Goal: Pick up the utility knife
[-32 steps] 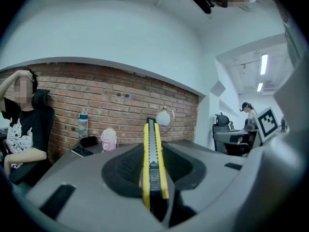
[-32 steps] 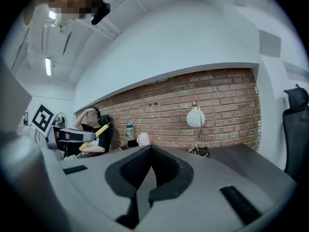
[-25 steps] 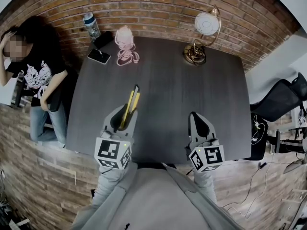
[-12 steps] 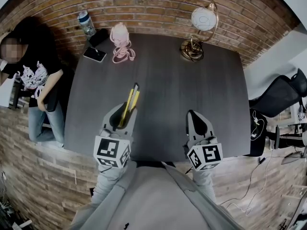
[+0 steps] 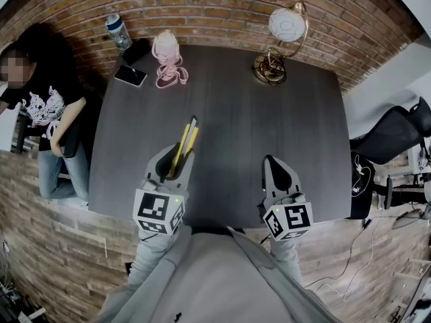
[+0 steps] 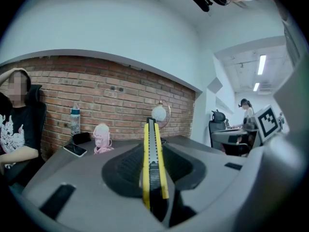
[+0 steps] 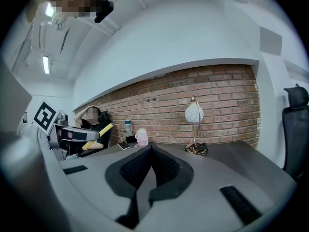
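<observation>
Utility knife [image 5: 183, 142], yellow and black, pinched between the jaws of the left gripper [image 5: 176, 155]. Blade end points toward the table's [image 5: 269, 120] far edge, and the knife sits over the near edge, left of centre. Right gripper [image 5: 275, 165]: jaws pressed together, nothing in them, also over the near edge. Lamp [image 5: 281, 42] by the far right corner. Phone [image 5: 130, 75] at the far left corner.

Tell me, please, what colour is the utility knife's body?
The utility knife is yellow with a grey centre strip, clearest in the left gripper view.

No text legible anywhere; bottle [image 5: 116, 31] label too small to read.
</observation>
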